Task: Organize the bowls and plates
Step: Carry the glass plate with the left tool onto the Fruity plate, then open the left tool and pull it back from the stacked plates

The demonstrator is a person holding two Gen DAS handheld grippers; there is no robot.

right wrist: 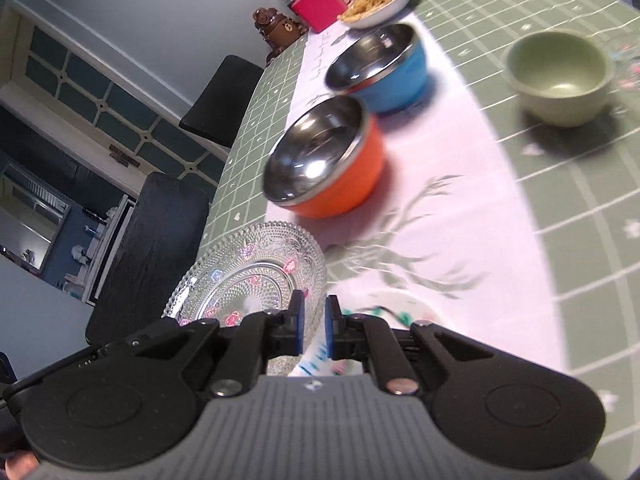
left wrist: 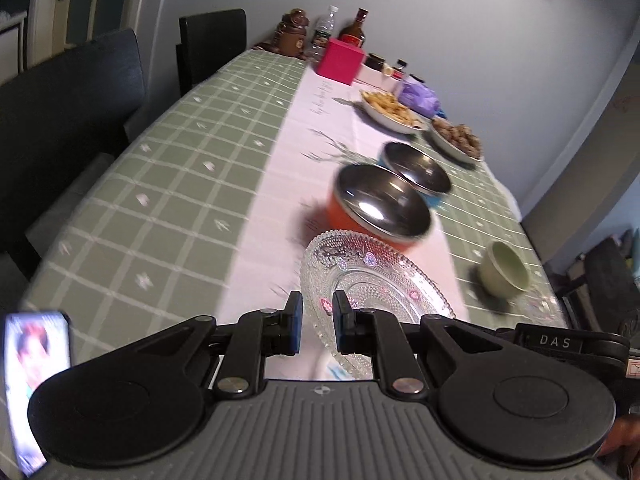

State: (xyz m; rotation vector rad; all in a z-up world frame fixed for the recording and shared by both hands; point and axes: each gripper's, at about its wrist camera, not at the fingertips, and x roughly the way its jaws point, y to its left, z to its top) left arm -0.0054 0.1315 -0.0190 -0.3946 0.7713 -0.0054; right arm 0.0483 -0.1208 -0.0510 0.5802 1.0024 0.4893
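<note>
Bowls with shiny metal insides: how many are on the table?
2. The orange bowl stands just beyond the glass plate; the blue bowl sits right behind it. More could lie outside both views.

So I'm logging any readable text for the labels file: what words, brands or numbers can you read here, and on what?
"DAS": white letters on a black part of the other gripper, at the right edge of the left wrist view.
Script line on the pink table runner: too blurred to read.
Red label on the brown bottle: too small to read.
Phone screen: a picture, no readable text.
</note>
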